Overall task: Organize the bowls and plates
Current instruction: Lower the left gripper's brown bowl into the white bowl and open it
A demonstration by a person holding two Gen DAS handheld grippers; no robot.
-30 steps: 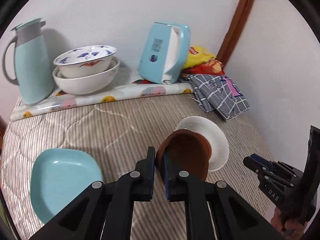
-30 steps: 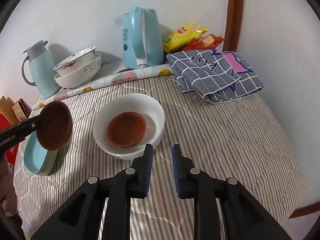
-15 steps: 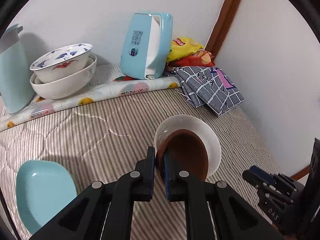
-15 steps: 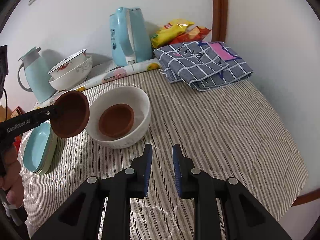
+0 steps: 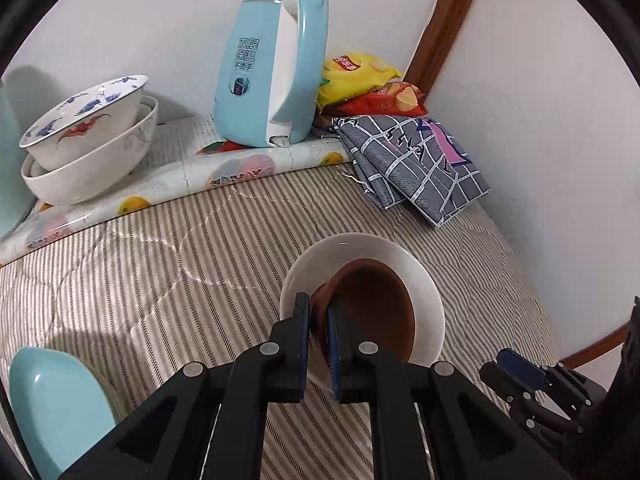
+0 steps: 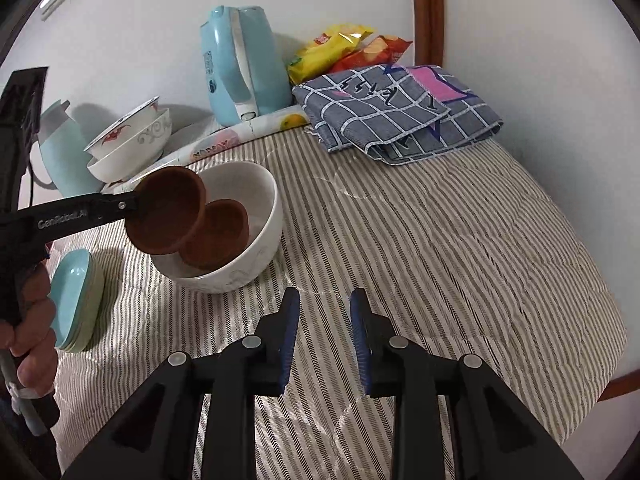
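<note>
Item: brown dish [image 6: 168, 210], pinched by its rim in our left hand-held gripper [image 5: 319, 326], jaws shut tight on it, tilted steeply above the white bowl [image 6: 256, 256]. Directly beyond and below the fingertips, a second brown dish [image 6: 220, 236] lies inside that bowl on the striped bed [image 6: 440, 260]. Step in hand, as we judge it: nesting the held dish onto the resting one. We level it first, centre it over the lower dish, lower until they meet, then release. Right hand-held gripper [image 6: 325, 334]: jaws opening, nothing between them, beside the bowl. Stacked teal plates [image 6: 74, 300]: behind the left gripper's near side.
</note>
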